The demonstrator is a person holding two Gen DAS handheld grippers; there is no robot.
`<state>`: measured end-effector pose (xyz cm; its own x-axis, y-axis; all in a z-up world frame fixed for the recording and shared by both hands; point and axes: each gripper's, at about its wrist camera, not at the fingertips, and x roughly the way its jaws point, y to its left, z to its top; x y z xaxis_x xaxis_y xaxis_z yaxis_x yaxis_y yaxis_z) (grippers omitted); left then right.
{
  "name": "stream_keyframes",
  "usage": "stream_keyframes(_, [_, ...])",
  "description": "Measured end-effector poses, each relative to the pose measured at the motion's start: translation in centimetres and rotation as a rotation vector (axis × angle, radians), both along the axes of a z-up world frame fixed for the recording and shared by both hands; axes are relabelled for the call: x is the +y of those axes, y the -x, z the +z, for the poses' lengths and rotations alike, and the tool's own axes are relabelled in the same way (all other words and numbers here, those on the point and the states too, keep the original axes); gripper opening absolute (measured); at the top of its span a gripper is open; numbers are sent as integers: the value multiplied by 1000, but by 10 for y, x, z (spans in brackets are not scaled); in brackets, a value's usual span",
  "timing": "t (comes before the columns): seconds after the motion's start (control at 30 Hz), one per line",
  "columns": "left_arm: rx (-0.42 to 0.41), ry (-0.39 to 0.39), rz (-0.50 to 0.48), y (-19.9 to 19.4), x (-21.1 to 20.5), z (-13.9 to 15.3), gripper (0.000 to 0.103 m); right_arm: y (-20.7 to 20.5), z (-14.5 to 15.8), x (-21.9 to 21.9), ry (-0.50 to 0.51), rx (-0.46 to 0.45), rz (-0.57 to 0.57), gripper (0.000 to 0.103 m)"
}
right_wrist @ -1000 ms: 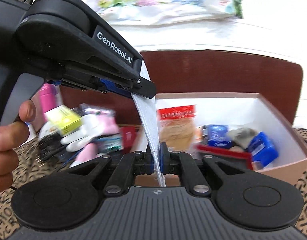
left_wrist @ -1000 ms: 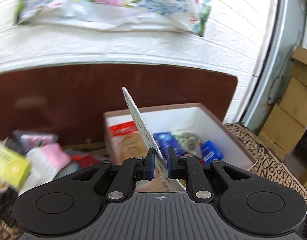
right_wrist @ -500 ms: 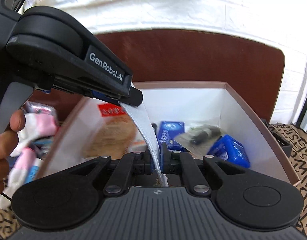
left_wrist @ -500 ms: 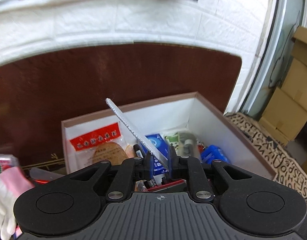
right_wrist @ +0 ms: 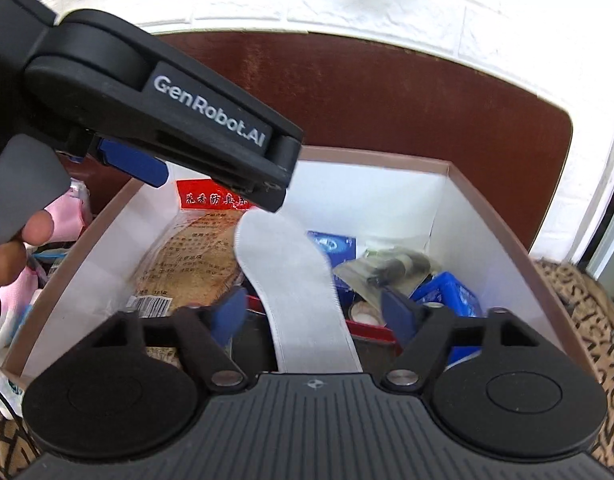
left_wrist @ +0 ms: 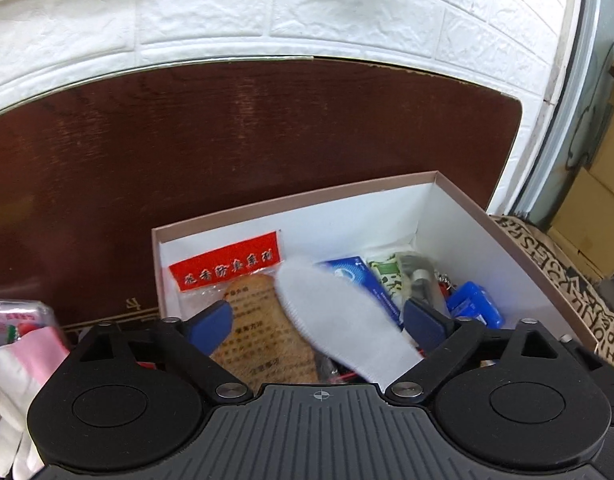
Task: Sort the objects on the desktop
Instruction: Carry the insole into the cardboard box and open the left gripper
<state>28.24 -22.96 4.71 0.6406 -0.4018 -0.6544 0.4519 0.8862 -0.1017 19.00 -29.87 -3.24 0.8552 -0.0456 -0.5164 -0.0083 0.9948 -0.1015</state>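
A white insole [left_wrist: 339, 316] lies flat in the open box [left_wrist: 291, 200], on top of the items inside; it also shows in the right wrist view [right_wrist: 299, 292]. My left gripper [left_wrist: 319, 320] is open above it, its blue pads [left_wrist: 211, 320] spread to either side. My right gripper [right_wrist: 315, 312] is open too, just above the insole's near end. The left gripper's body [right_wrist: 195, 128] hangs over the box [right_wrist: 487, 208] in the right wrist view. Neither gripper holds anything.
The box holds a packaged brown insole with a red label [left_wrist: 235, 264], blue packets [right_wrist: 447, 292] and a small dark bottle [right_wrist: 391, 264]. Pink and white items [left_wrist: 23, 360] lie left of the box. A brown board [left_wrist: 227, 140] stands behind, patterned cloth [left_wrist: 559, 264] lies at the right.
Both grippers held the insole on edge, moved over the box and opened. The insole has dropped flat into the box.
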Motion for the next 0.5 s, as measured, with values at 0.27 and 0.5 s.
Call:
stream_keyframes(0.27, [-50,-42,4,26,6,2,103,13,6,4,-63,-8,17,100])
stream_keyframes(0.5, [-89,-56,31,52,16,4,103,28,11,10,-90,-15,15,101])
